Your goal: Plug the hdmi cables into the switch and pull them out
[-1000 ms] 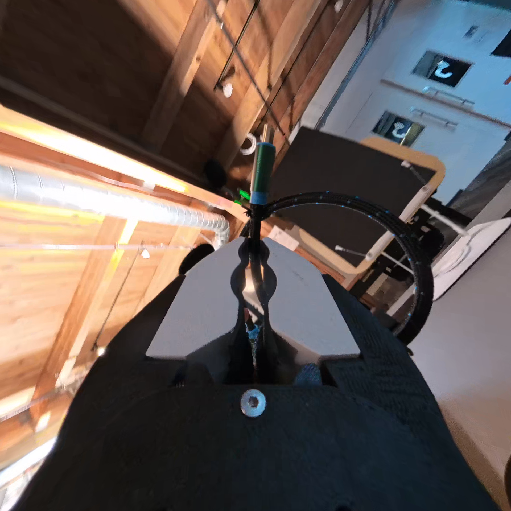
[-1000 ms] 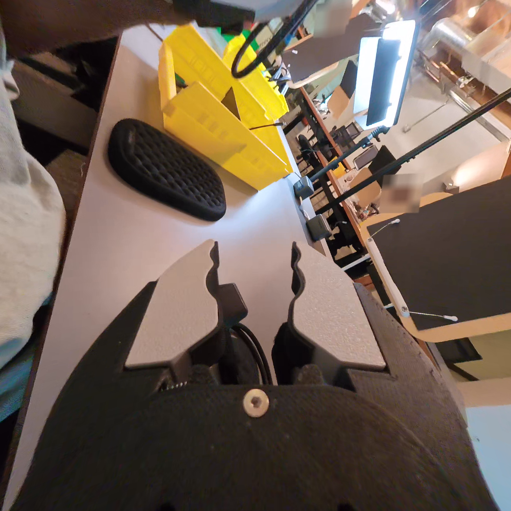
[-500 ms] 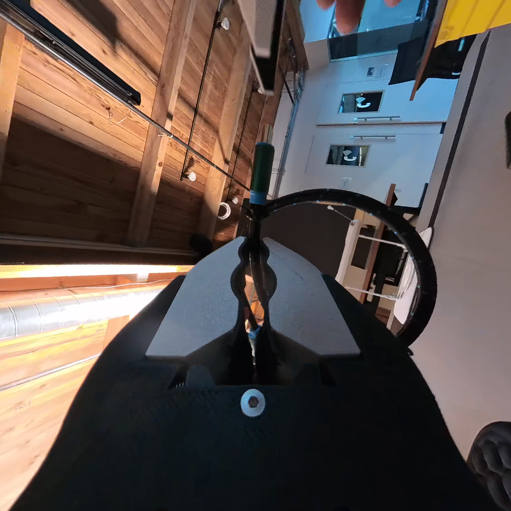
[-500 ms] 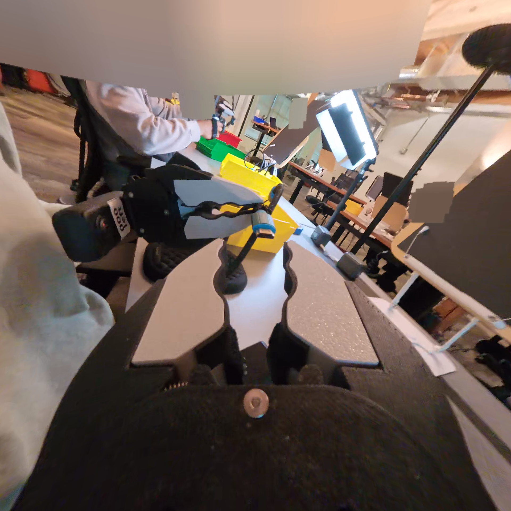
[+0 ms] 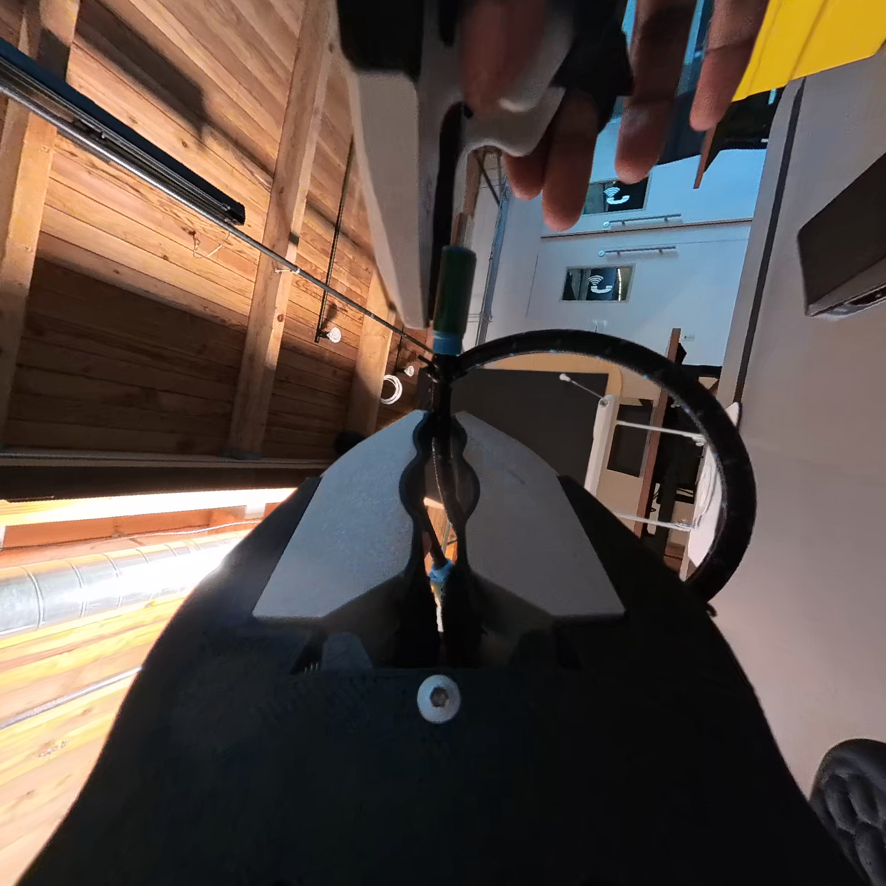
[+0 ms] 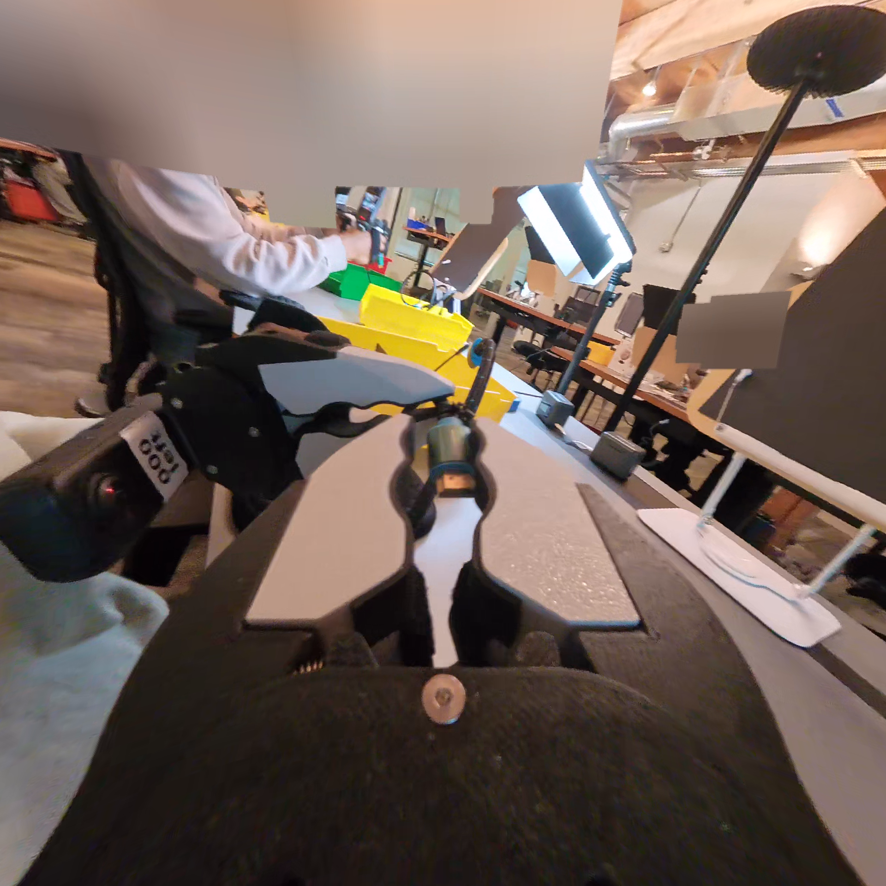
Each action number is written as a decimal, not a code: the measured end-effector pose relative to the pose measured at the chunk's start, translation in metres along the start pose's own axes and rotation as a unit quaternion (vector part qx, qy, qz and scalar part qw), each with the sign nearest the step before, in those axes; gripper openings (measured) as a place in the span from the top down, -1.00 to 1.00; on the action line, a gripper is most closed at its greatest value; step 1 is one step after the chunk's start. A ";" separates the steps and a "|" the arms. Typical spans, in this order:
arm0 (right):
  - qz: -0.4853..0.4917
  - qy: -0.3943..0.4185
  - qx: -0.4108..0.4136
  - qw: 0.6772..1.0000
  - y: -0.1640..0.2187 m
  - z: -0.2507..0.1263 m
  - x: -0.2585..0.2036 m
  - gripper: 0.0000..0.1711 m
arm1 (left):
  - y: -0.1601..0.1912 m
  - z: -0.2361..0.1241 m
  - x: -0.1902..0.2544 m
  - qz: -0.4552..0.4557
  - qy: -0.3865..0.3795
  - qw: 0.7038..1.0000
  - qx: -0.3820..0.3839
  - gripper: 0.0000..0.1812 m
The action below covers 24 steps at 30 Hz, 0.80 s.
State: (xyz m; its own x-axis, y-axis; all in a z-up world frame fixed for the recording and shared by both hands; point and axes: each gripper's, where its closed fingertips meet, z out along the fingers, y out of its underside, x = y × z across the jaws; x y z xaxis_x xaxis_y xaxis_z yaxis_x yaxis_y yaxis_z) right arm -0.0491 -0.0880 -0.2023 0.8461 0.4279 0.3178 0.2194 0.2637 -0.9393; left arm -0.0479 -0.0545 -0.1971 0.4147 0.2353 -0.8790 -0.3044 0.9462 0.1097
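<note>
hdmi cable point(image 5: 452, 287) | left tool point(image 5: 440, 422) clamped on cord | right tool point(image 6: 443, 431) fingers around plug, contact unclear

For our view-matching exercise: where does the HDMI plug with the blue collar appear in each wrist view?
Left wrist view: HDMI plug, upper centre, just past the left gripper clamping its cable.
Right wrist view: plug, centre, between the right gripper fingers.
Shared landmark: yellow bin, top right in the left view.
</note>
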 end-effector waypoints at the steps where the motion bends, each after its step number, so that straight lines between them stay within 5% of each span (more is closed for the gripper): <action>1: -0.010 0.011 -0.004 1.000 0.002 -0.001 0.003 0.91 | -0.001 0.000 0.002 0.001 0.004 1.000 0.003 0.93; 7: -0.031 0.014 -0.016 0.999 0.006 -0.005 0.007 1.00 | -0.004 0.001 0.007 -0.001 0.011 1.000 0.005 0.93; 10: -0.030 0.026 0.010 0.999 -0.002 -0.006 0.010 0.65 | -0.003 0.002 0.010 0.001 0.014 1.000 0.003 0.93; 13: -0.050 0.030 -0.017 0.998 0.004 -0.007 0.011 0.58 | -0.002 0.001 0.011 0.001 0.014 1.000 0.003 0.93; 24: -0.099 0.028 -0.052 0.993 0.017 -0.003 0.007 0.75 | -0.002 0.002 0.015 -0.058 0.040 0.997 0.010 0.92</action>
State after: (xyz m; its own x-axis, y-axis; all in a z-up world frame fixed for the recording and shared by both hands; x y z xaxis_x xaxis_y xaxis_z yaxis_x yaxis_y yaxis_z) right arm -0.0378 -0.0833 -0.2165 0.8064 0.3274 0.4925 0.4302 0.2467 -0.8684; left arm -0.0389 -0.0525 -0.2097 0.3753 0.1065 -0.9208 -0.2407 0.9705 0.0142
